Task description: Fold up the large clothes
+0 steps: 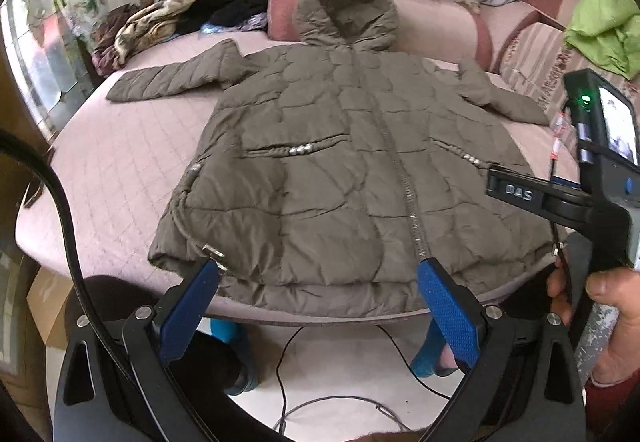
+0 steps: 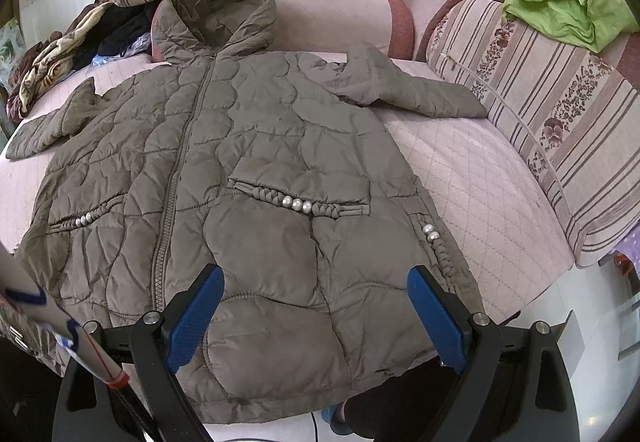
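Lying flat: one jacket (image 2: 248,177); left gripper (image 1: 316,282) and right gripper (image 2: 316,290) both spread apart.

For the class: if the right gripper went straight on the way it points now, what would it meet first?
Most likely the coat. The right gripper is open, its blue fingers either side of the padded lower front by the hem. How high it hangs above the cloth is unclear, so contact could come further up, near the pocket.
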`<state>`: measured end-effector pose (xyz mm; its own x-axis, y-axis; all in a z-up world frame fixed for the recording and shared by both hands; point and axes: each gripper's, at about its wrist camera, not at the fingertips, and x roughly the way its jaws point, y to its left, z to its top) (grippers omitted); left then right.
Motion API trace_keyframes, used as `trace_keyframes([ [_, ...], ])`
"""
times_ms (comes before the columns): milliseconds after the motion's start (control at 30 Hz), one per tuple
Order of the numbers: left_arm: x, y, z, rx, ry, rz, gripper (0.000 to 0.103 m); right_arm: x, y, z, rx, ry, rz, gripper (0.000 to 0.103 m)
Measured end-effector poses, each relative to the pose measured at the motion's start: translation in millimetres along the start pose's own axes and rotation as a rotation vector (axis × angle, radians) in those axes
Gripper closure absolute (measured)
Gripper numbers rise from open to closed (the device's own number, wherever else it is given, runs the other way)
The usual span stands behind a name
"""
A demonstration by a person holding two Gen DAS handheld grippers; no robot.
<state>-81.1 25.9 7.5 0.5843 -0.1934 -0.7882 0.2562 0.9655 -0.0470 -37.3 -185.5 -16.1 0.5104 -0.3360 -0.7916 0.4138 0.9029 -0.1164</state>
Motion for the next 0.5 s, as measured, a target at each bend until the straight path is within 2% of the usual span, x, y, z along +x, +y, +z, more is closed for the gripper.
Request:
trace_keyframes([
  [133, -5.7, -5.3, 3.8, 0.035, -0.033, 0.014, 0.004, -0.7, 0.0, 0.0, 0.001, -0.001, -0.001, 0.008],
  [233, -8.0, -5.5, 7.4, 0.043, -0.054, 0.057, 0.004, -0.9, 0.2, 0.1, 0.001, -0.002, 0.000, 0.008],
  [500, -5.6, 0.6, 9.6, 0.023, -0.048, 0.079, 0.004, -6.7, 4.3, -0.2, -0.027, -0.016, -0.011, 0.008],
])
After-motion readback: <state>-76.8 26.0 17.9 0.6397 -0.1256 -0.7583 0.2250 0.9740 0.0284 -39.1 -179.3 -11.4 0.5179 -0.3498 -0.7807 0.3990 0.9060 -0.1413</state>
